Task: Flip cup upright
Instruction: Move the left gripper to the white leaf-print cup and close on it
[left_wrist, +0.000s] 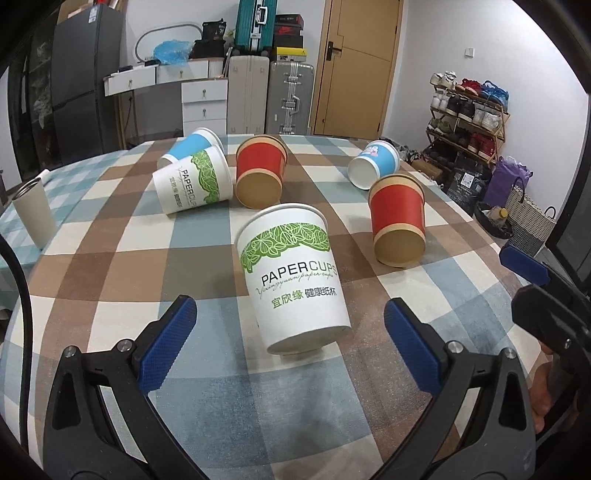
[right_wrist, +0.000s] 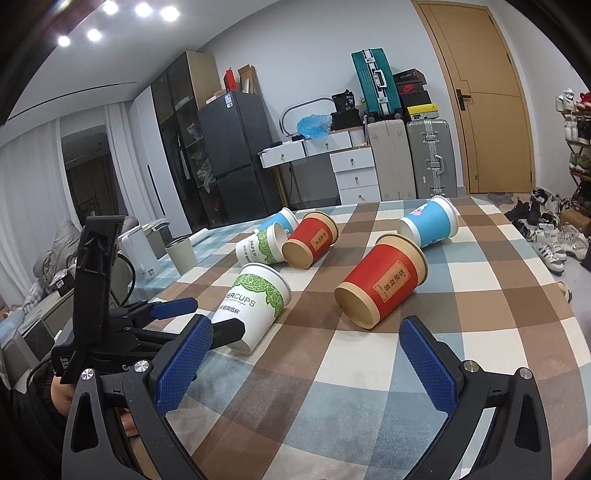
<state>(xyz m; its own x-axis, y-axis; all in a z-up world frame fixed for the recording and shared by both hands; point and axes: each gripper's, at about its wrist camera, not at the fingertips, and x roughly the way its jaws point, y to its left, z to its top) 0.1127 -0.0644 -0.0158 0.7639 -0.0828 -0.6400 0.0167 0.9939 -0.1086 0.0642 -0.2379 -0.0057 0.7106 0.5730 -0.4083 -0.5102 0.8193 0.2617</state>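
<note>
Several paper cups lie on their sides on the checked tablecloth (left_wrist: 110, 236). The nearest white cup with green leaves (left_wrist: 291, 273) lies with its base toward my left gripper (left_wrist: 291, 332), which is open, its blue pads on either side of the base without touching. The same cup shows in the right wrist view (right_wrist: 255, 302). My right gripper (right_wrist: 306, 354) is open and empty, just short of a red cup (right_wrist: 384, 284) lying base toward it. That red cup also shows in the left wrist view (left_wrist: 399, 221).
Farther back lie another red cup (left_wrist: 260, 173), a second white leaf cup (left_wrist: 192, 181) and two blue cups (left_wrist: 375, 164) (left_wrist: 192, 146). A grey tumbler (left_wrist: 33, 212) stands upright at the table's left edge. Suitcases, drawers and a shoe rack stand beyond the table.
</note>
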